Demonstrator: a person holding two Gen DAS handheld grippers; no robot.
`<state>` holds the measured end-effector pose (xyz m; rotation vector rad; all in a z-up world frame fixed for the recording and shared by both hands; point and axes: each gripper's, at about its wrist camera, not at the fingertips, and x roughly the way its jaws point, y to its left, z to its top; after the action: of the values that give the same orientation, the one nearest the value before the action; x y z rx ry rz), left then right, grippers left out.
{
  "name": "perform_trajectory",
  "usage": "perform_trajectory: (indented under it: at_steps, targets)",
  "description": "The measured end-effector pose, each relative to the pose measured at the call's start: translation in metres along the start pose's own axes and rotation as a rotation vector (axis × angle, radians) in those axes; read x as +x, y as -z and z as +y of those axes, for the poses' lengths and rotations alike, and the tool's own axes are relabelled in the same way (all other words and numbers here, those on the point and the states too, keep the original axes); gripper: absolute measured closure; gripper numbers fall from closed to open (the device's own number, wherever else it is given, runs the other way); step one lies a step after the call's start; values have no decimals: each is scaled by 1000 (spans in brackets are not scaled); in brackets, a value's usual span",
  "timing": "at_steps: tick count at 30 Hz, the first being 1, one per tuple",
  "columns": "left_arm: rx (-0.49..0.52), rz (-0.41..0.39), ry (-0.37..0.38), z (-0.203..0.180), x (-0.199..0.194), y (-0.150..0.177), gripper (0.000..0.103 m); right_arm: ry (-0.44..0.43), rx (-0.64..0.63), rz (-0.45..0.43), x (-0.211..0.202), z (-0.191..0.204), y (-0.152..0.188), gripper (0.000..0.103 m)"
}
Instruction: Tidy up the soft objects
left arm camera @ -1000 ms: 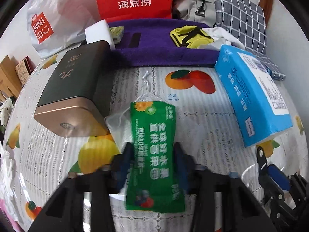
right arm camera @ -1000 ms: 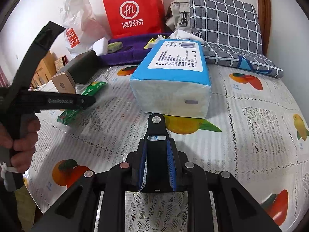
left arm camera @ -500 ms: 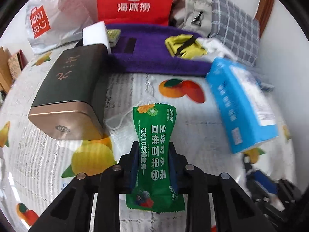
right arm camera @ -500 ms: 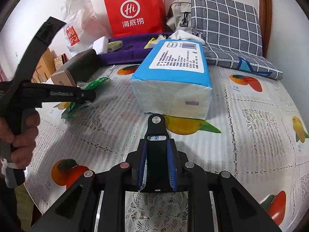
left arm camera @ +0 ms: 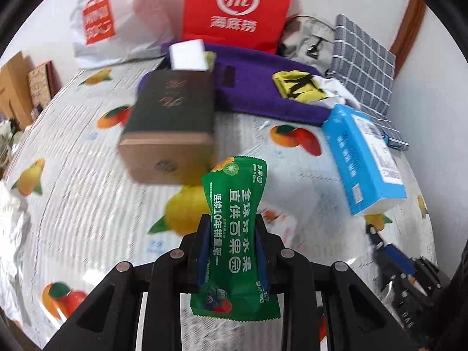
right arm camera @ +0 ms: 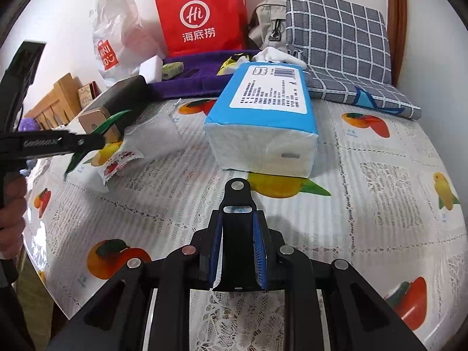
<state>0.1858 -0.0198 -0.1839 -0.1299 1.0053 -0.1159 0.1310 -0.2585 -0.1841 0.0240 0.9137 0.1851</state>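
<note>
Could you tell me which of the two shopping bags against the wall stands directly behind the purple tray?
The red paper bag does; the white plastic bag slumps to its left, beyond the purple tray.

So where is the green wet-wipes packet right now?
The green wet-wipes packet is pinched in the left gripper, lifted above the fruit-print tablecloth, in front of the dark box and left of the blue tissue pack.

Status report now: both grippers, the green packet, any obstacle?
Left gripper shut on green wipes packet, lifted off table. Right gripper shut on black clip. Dark box close ahead.
</note>
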Motion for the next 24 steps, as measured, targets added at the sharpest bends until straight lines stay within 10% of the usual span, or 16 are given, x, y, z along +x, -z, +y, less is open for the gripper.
perform_trajectory:
  at_steps: [24]
  targets:
    - [-48,-45,18,41,-53,3,77,31,45,-55,-55,0,-25,81]
